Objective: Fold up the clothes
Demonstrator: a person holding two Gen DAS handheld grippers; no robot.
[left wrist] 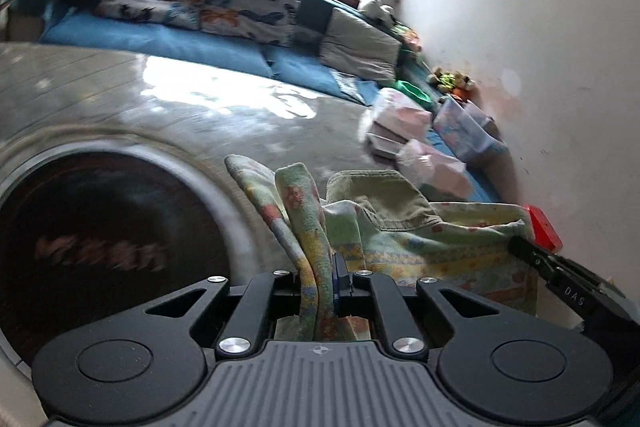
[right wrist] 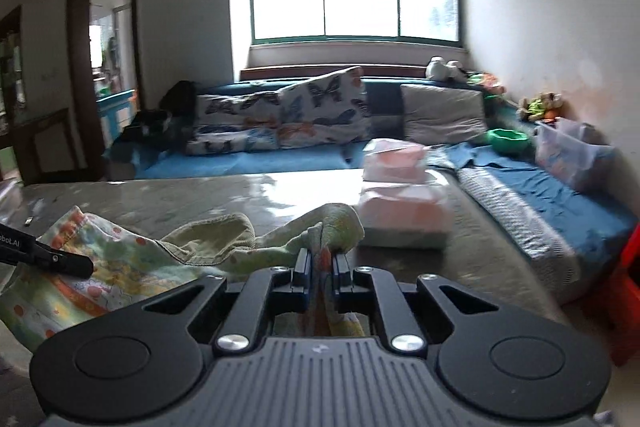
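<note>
Garment (right wrist: pixel 120 267) hangs over glossy grey table (right wrist: pixel 160 195) before blue sofa (right wrist: pixel 248 161)

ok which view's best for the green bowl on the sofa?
The right wrist view. The green bowl sits unblocked on the blue sofa cover, its rim and inside showing, next to a clear plastic bin. In the left wrist view it is only a small blurred green patch behind the pink packages.
</note>
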